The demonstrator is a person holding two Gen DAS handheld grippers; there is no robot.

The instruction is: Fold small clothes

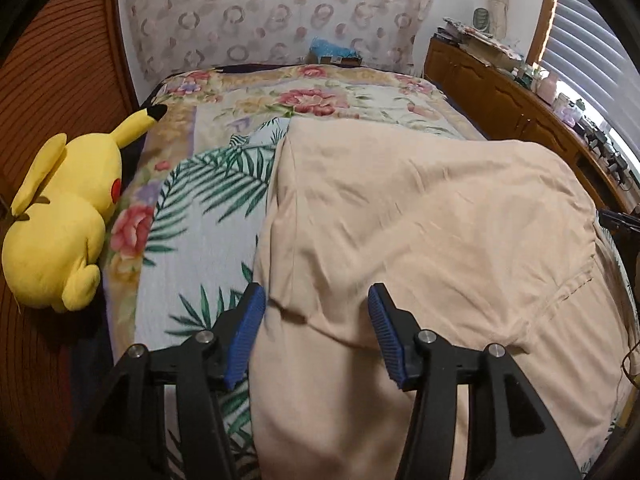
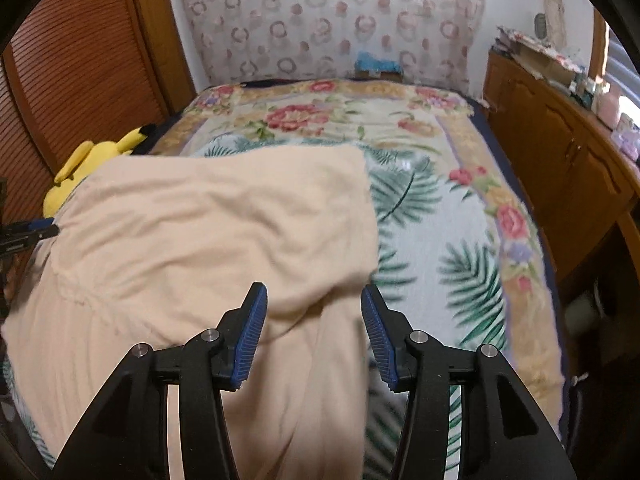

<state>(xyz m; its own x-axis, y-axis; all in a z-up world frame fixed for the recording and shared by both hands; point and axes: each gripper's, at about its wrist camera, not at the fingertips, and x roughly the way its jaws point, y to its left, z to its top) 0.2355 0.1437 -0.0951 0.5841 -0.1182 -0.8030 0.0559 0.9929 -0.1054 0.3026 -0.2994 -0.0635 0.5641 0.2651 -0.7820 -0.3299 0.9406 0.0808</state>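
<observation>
Beige garment spread on bed, long axis crosswise. Left gripper and right gripper, both wide open, straddle its near corners; contact probably not made.

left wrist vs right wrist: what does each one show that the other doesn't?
Only the left wrist view: the whole yellow Pikachu plush toy, the slatted window blind, and the open left tongs over the garment's near-left edge.

Only the right wrist view: the bed's right side with its dark blue mattress edge, and the open right tongs.

Both: the peach cotton garment on the floral blanket, with the wooden cabinet alongside.
</observation>
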